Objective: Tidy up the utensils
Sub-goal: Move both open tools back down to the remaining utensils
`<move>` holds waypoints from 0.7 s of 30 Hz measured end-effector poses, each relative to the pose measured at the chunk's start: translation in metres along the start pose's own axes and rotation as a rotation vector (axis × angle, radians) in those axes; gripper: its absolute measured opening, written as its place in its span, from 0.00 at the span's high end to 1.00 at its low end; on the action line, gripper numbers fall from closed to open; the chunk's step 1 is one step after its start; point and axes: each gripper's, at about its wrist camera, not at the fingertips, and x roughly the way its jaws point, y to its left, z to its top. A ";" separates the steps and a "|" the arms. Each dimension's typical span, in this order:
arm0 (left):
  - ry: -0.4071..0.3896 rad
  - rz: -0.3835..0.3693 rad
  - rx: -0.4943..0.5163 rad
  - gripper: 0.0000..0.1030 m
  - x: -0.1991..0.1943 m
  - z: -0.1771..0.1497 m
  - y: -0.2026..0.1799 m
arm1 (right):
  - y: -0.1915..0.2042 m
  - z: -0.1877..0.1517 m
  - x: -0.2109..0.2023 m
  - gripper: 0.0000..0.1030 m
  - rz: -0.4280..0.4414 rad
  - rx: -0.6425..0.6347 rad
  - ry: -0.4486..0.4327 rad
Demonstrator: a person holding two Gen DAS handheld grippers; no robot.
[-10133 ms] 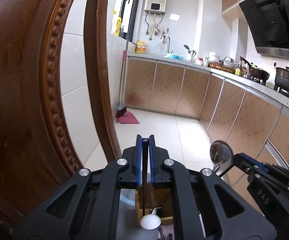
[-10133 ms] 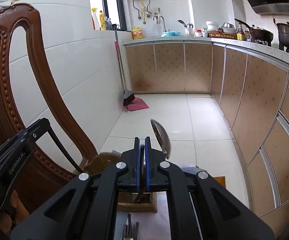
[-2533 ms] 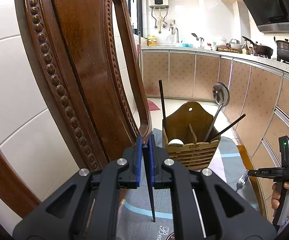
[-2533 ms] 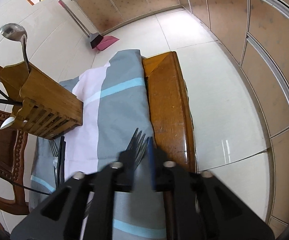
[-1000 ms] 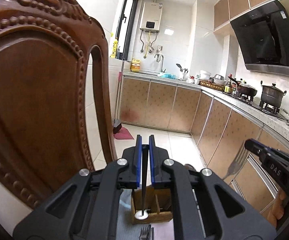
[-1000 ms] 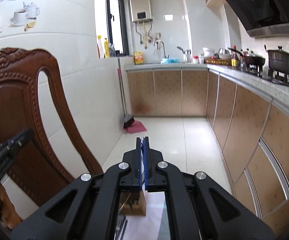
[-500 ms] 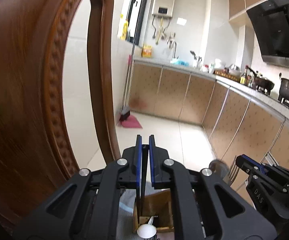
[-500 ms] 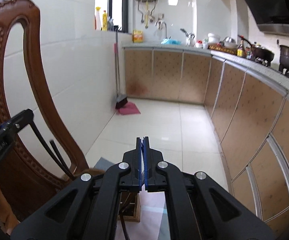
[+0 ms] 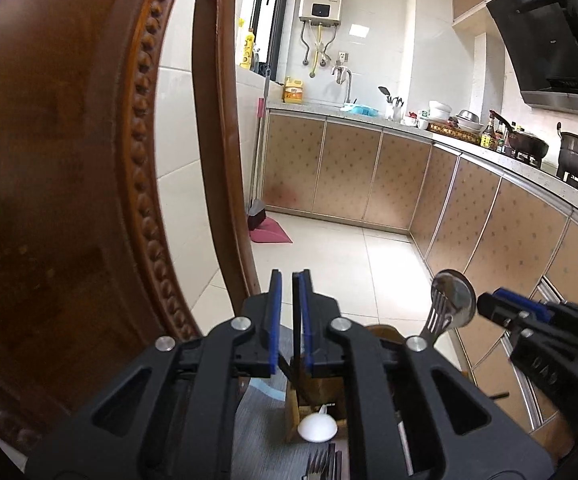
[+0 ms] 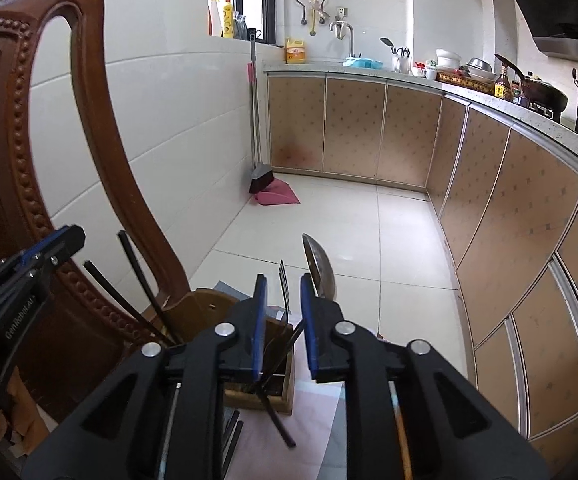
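Both tongs hang over the wooden utensil holder (image 10: 265, 376) on the cloth-covered desk (image 10: 321, 432), their jaws just parted. Between the left tongs (image 9: 289, 320), a black chopstick (image 9: 296, 344) stands near upright, its lower end dropping toward the holder just below; the pads look barely clear of it. In the gap of the right tongs (image 10: 283, 320), a fork (image 10: 285, 292) stands tines up, released, leaning beside a steel spoon (image 10: 321, 268) in the holder. More chopsticks (image 10: 141, 276) slant out at the holder's left.
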 end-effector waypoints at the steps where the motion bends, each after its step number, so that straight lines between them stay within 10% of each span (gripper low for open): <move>1: 0.001 -0.003 0.000 0.81 -0.005 -0.002 0.000 | -0.001 -0.001 -0.007 0.80 0.003 0.005 -0.006; 10: 0.032 -0.046 0.045 0.40 -0.055 -0.049 0.014 | -0.021 -0.038 -0.076 0.55 0.012 0.046 -0.035; 21: 0.336 -0.091 0.119 0.38 -0.008 -0.172 0.017 | -0.042 -0.171 -0.030 0.52 0.033 0.133 0.315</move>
